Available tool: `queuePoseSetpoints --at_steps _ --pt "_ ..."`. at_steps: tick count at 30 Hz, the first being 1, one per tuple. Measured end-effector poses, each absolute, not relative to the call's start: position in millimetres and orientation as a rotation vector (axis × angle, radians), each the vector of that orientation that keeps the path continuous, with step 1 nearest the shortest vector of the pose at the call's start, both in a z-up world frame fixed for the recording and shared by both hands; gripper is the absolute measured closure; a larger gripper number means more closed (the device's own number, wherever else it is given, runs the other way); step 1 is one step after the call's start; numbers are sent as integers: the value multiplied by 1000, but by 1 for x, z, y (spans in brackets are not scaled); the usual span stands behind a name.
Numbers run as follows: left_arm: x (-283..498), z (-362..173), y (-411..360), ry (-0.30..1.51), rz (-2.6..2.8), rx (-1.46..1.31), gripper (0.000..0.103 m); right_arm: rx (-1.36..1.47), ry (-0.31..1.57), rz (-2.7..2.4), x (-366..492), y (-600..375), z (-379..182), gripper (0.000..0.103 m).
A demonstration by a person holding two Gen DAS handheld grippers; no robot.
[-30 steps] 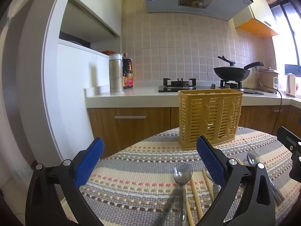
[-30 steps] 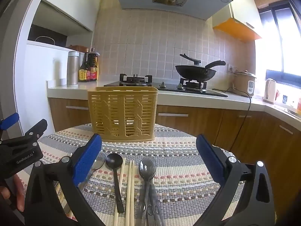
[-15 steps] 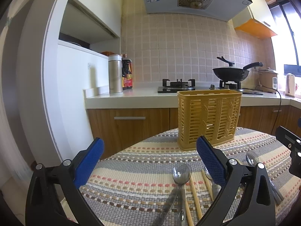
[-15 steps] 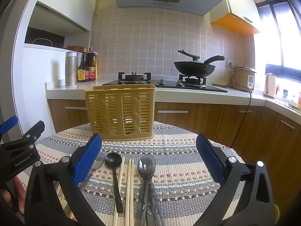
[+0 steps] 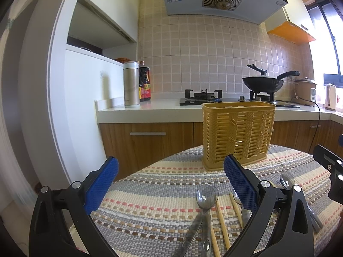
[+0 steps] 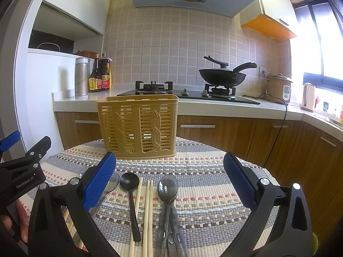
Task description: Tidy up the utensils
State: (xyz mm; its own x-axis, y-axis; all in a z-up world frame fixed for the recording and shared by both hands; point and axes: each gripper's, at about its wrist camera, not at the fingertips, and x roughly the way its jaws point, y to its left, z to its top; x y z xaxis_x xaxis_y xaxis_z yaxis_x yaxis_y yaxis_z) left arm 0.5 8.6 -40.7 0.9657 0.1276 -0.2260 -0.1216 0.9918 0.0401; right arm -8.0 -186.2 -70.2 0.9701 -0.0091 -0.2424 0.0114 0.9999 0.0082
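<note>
On a striped table point(image 6: 203, 171), spoons point(image 6: 168, 189) and chopsticks point(image 6: 148, 209) lie before a yellow utensil basket point(image 6: 138, 124); the left gripper point(image 5: 170, 184) and right gripper point(image 6: 169, 182) hover, fingers spread wide, holding nothing.

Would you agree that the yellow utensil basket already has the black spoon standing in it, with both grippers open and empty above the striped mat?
Not quite: the black spoon lies flat on the striped mat, in front of the yellow utensil basket, as the right wrist view shows. The left gripper and right gripper are indeed open and empty.
</note>
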Motion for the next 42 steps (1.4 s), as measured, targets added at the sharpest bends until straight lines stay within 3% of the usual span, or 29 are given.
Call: queuePoseSetpoints --at_steps 16,25,28,35,37,39,42 --pt "1 -41 9 247 134 12 8 19 265 -16 -6 -188 -69 8" --pt "26 -22 64 449 6 -62 8 107 411 -96 17 -213 -58 8" --pt "49 -23 69 609 -104 -28 19 39 426 -104 25 -212 -57 8" --pt "84 -57 48 937 -380 110 42 -43 728 -4 69 -212 -61 8" --pt "87 -68 43 999 -436 110 44 -60 784 22 77 -211 -63 17" --pt "92 -75 42 1045 -467 112 52 -91 836 54 85 -208 -67 24" --pt "99 -85 34 1103 -506 158 53 -132 912 102 93 -202 -75 36"
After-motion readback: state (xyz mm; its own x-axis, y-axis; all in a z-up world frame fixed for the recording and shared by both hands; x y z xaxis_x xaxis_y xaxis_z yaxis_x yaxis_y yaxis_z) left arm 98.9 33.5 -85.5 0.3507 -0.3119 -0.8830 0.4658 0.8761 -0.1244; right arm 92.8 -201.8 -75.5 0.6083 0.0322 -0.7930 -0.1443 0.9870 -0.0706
